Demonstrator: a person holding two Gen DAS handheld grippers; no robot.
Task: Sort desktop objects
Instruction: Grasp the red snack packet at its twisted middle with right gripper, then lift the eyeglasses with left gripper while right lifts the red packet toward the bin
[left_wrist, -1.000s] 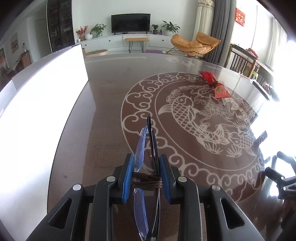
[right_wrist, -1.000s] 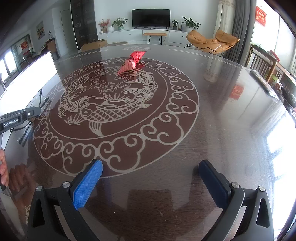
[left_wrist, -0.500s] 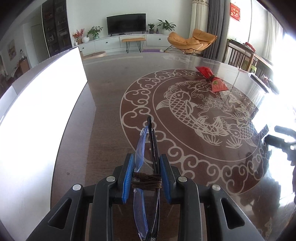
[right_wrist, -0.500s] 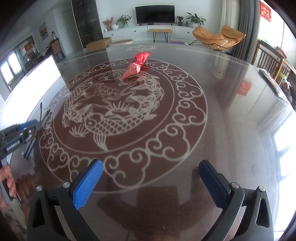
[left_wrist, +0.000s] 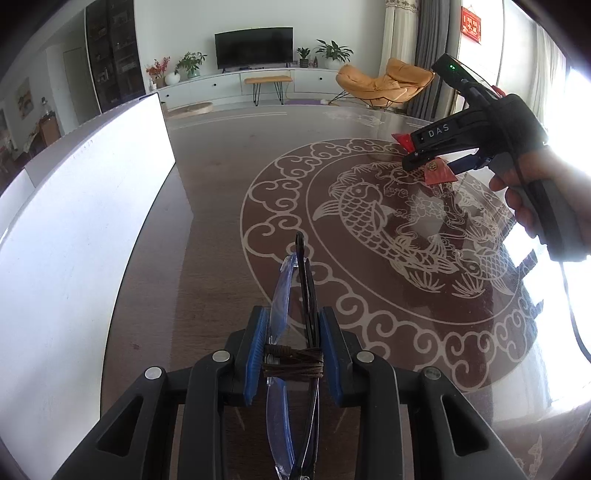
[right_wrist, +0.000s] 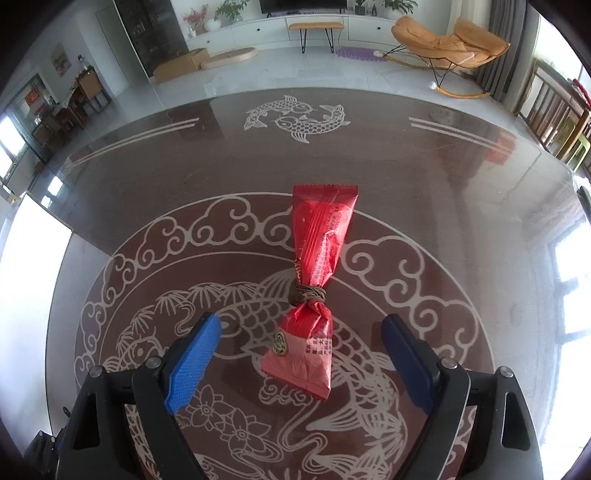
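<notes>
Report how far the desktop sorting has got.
Nothing looks sorted yet. In hand: the left claw grips folded glasses. Left: the red packet still lies on the table, between the open right claw fingers, ungrasped.

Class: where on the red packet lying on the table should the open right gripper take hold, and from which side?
Grip the red packet at its string-tied waist, its narrowest part, descending from above with the right gripper straddling it; both ends flare wider.
</notes>
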